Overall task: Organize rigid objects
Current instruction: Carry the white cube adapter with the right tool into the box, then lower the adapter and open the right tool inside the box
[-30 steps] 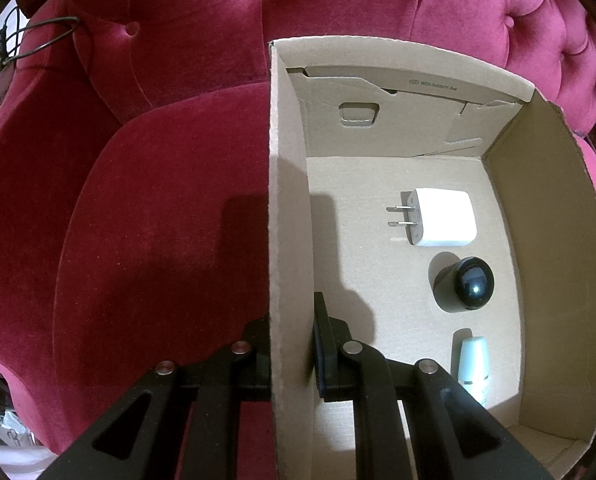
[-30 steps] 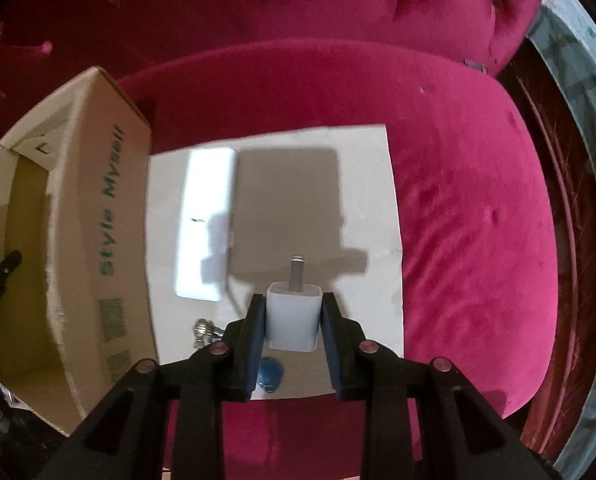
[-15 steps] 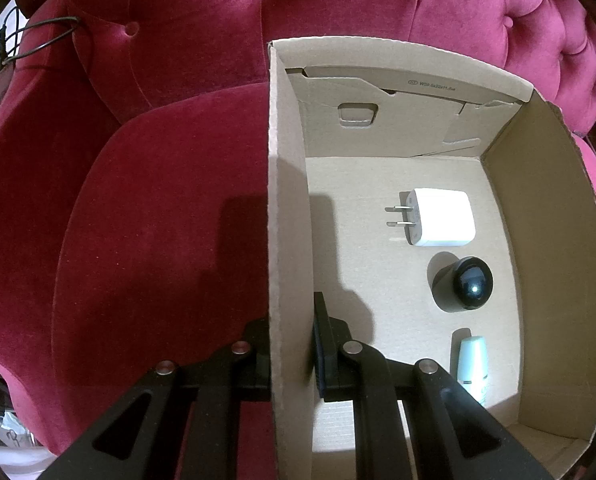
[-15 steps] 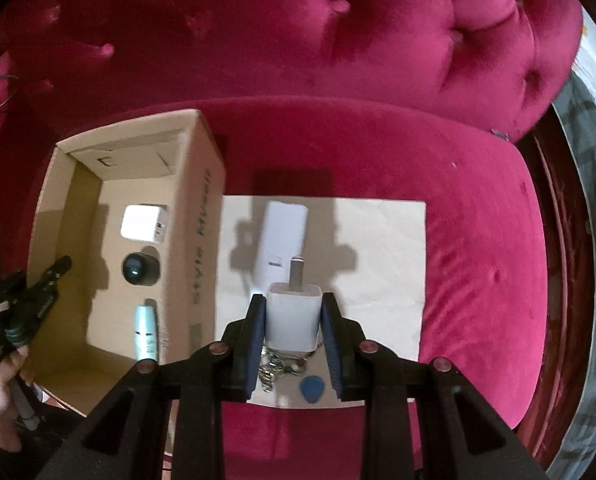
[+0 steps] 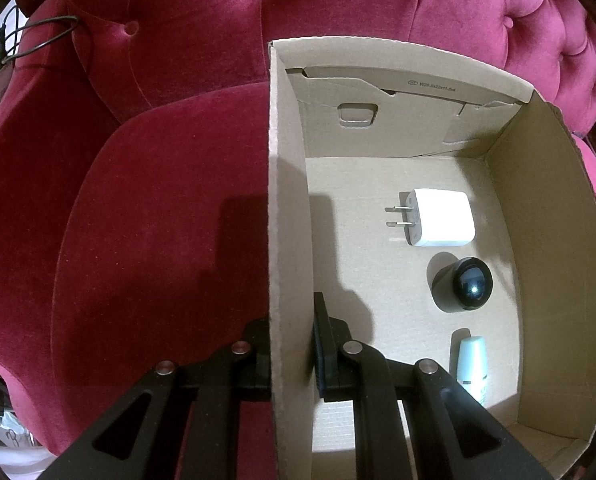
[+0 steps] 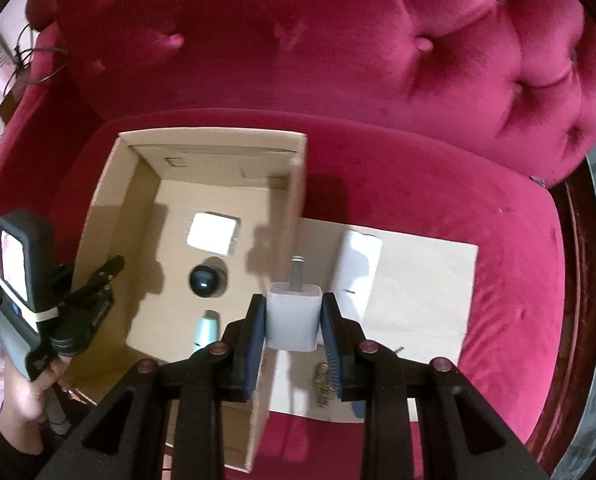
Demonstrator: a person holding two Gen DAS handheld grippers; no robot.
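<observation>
An open cardboard box (image 5: 554, 240) sits on a red velvet sofa; it also shows in the right wrist view (image 6: 109, 200). Inside lie a white wall charger (image 5: 442, 218), a black round cap (image 5: 468, 286) and a pale green tube (image 5: 472, 364). My left gripper (image 5: 289, 354) is shut on the box's left wall. My right gripper (image 6: 293, 316) is shut on a small white USB charger (image 6: 293, 316) and holds it above the box's right wall. A white rectangular block (image 6: 358, 268) lies on a white sheet (image 6: 430, 292) right of the box.
The tufted sofa back (image 6: 338, 40) rises behind the box. Metal keys (image 6: 324, 380) and a blue piece (image 6: 356, 404) lie on the sheet near my right gripper. A cable (image 5: 37, 36) hangs at the sofa's left arm.
My right gripper has lifted the small USB charger off the sheet and carried it left, over the box's right wall. My left gripper holds the box wall unmoved.
</observation>
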